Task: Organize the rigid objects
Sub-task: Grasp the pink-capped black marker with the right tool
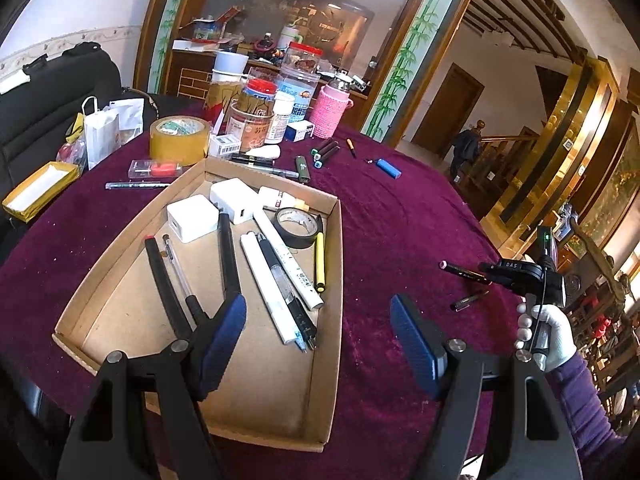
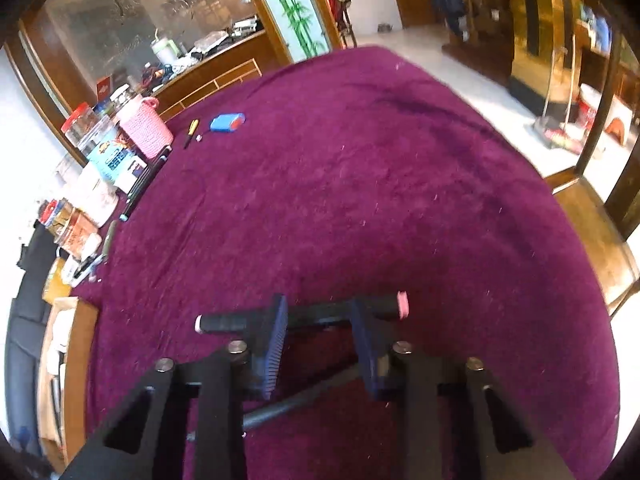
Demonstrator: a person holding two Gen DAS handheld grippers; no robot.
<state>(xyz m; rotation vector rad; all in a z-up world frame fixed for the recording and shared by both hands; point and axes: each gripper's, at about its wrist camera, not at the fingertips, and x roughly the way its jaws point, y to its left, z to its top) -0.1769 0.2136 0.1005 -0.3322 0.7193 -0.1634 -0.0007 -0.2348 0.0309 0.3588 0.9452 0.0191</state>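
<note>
A shallow cardboard tray on the purple tablecloth holds pens, white chargers, a roll of black tape and a yellow pen. My left gripper is open and empty, hovering over the tray's near right corner. My right gripper is shut on a black marker with pink ends, held crosswise above the cloth; it also shows in the left wrist view. Another dark pen lies on the cloth under the right gripper.
Loose pens, markers and a blue lighter lie beyond the tray. Jars, a pink bottle, a packing tape roll and small boxes crowd the far edge. A yellow box sits at left. The table's right edge drops to the floor.
</note>
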